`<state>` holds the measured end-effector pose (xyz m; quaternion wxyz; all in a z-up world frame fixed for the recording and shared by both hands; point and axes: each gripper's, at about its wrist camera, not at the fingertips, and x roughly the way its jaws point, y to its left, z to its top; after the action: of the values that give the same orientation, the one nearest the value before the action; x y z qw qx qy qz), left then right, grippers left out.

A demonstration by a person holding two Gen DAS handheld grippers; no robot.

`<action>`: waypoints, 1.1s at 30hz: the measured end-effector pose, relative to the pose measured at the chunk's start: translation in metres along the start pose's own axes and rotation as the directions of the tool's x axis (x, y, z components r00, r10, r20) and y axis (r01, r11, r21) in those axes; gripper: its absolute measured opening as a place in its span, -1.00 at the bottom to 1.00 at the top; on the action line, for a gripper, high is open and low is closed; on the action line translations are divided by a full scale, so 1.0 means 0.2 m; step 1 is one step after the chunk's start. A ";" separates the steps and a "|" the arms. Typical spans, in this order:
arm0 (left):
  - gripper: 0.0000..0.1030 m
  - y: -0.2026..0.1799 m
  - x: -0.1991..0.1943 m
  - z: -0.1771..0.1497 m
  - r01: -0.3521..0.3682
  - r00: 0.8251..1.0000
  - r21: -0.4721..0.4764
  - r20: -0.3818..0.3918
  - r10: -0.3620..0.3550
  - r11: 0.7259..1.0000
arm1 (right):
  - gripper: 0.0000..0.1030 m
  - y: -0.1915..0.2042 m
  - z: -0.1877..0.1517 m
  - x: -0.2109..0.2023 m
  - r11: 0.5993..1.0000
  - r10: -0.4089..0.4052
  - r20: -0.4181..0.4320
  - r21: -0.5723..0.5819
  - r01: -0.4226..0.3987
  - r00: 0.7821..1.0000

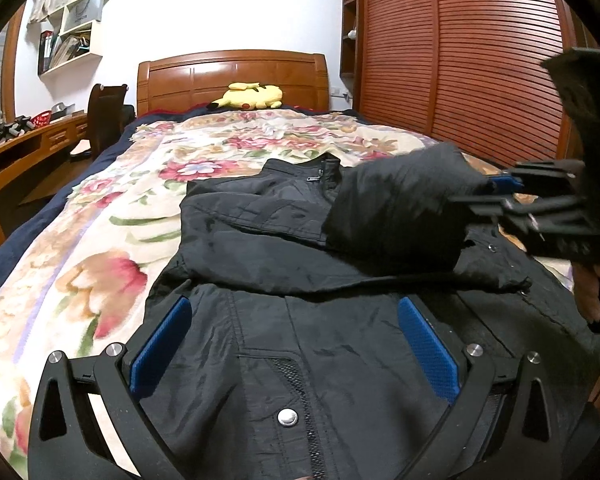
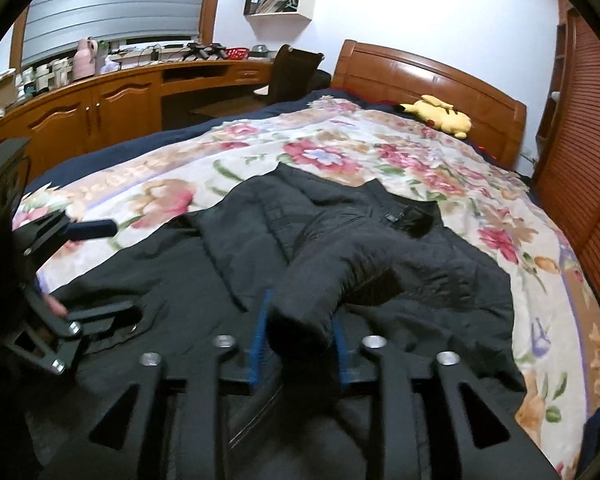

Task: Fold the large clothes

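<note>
Garment: a large black padded nylon jacket (image 1: 292, 344) lies spread front-up on the floral quilt (image 1: 100, 240) of the wooden-framed bed (image 1: 232, 76), collar toward the headboard, hem toward the camera.
Sleeve: one puffy black sleeve (image 2: 324, 276) is drawn across the chest; its cuff end sits between the right fingers.
Right gripper (image 2: 300, 340): blue-padded fingers (image 2: 260, 336) stand on either side of the cuff with only a narrow gap. Whether the pads press on the fabric I cannot tell; nothing shows a firm clamp.
Left gripper (image 1: 296, 340): fingers (image 1: 162, 344) spread wide over the lower front of the jacket, near the snap placket, grasping nothing.
Done so far: the jacket is laid out, and the other sleeve looks tucked in over the chest, though dark cloth on dark cloth blurs that.
Left to do: in my judgement, settle this sleeve flat, then fold the body up from hem to collar, so the task is in its early-middle part.
Surroundings: a yellow plush toy (image 1: 248, 98) rests by the headboard, well apart from the jacket.
</note>
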<state>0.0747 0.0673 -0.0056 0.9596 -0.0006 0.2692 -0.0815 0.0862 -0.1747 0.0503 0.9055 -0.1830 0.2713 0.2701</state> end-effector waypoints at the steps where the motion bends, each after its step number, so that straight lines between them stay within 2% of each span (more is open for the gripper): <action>1: 1.00 0.00 0.00 0.00 -0.001 1.000 0.000 0.000 0.001 1.000 | -0.10 0.02 -0.01 -0.03 1.000 -0.022 0.000 0.006 0.022 1.000; 2: 1.00 0.00 0.00 0.00 -0.002 1.000 0.000 -0.001 0.002 1.000 | -0.01 0.03 -0.01 -0.04 0.999 -0.043 0.004 0.015 0.043 0.999; 5: 1.00 0.01 0.00 0.00 -0.004 1.000 -0.004 0.000 0.004 1.000 | 0.03 0.05 -0.03 -0.10 1.000 0.007 0.036 0.019 -0.008 0.999; 8: 1.00 0.01 0.00 0.00 -0.007 1.000 -0.006 0.000 0.007 1.000 | 0.04 0.05 -0.05 -0.11 1.000 -0.011 0.047 0.008 0.010 0.999; 17: 1.00 0.00 0.01 -0.01 -0.017 1.000 0.012 -0.004 0.018 1.000 | 0.04 -0.11 -0.14 0.02 0.994 -0.076 -0.019 0.077 0.077 0.997; 23: 1.00 -0.03 0.02 -0.01 -0.002 1.000 0.007 -0.012 0.002 1.000 | 0.04 -0.16 -0.18 0.09 0.984 -0.137 -0.077 0.100 0.144 0.988; 33: 1.00 -0.35 0.07 0.02 0.090 0.996 0.091 -0.025 -0.088 0.992 | 0.04 -0.23 -0.26 0.06 0.962 -0.177 -0.136 0.184 0.201 0.975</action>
<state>0.0767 -0.0032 -0.0066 0.9512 0.0326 0.2749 -0.1363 0.1021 -0.2301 0.0107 0.9231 -0.1335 0.3312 0.1429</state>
